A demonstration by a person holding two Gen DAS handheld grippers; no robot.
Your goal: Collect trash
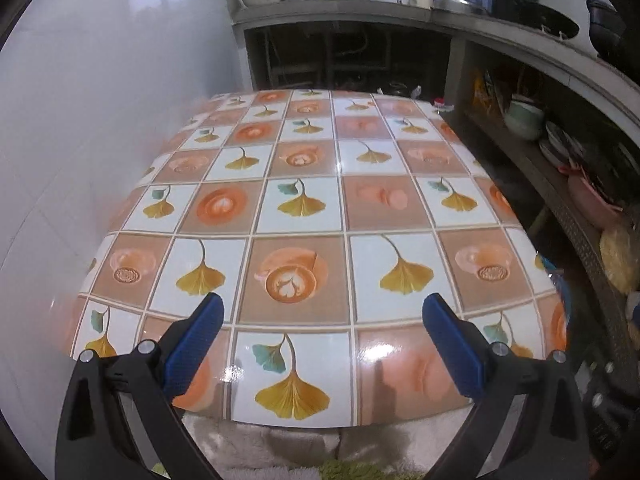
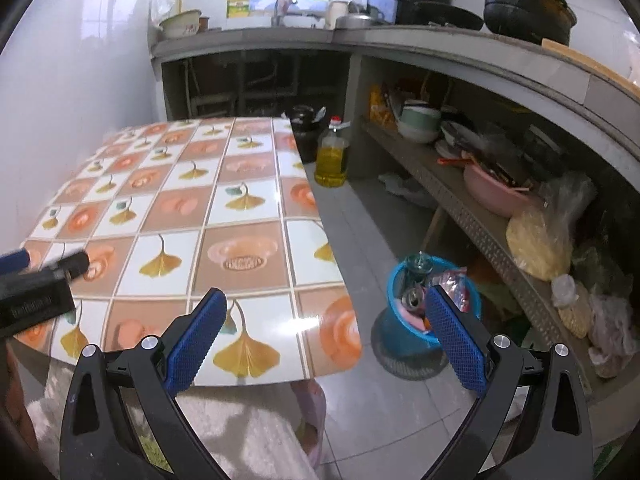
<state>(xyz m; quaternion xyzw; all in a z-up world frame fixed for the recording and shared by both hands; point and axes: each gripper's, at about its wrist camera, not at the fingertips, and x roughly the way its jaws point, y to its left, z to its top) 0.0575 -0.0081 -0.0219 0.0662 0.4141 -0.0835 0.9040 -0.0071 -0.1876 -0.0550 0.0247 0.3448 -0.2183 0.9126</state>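
Note:
A blue trash bin (image 2: pixel 394 280) stands on the floor right of the table, holding crushed cans (image 2: pixel 414 296), a teal bottle and crumpled wrappers (image 2: pixel 454 282). My right gripper (image 2: pixel 326 306) hovers open over the table's near right corner, with nothing between its blue pads (image 2: pixel 196 338). My left gripper (image 1: pixel 322 310) is open too, above the near edge of the table (image 1: pixel 304 200), whose top is covered by a ginkgo-leaf and coffee-cup patterned cloth with no loose trash showing on it. The left gripper also shows blurred at the left edge of the right wrist view (image 2: pixel 36 280).
A bottle of yellow oil (image 2: pixel 331 156) and a dark kettle (image 2: pixel 306 128) stand on the floor beyond the table. Low shelves (image 2: pixel 460 200) on the right carry bowls, a pink basin and bags. A concrete counter with pots runs along the back. A white tiled wall borders the left.

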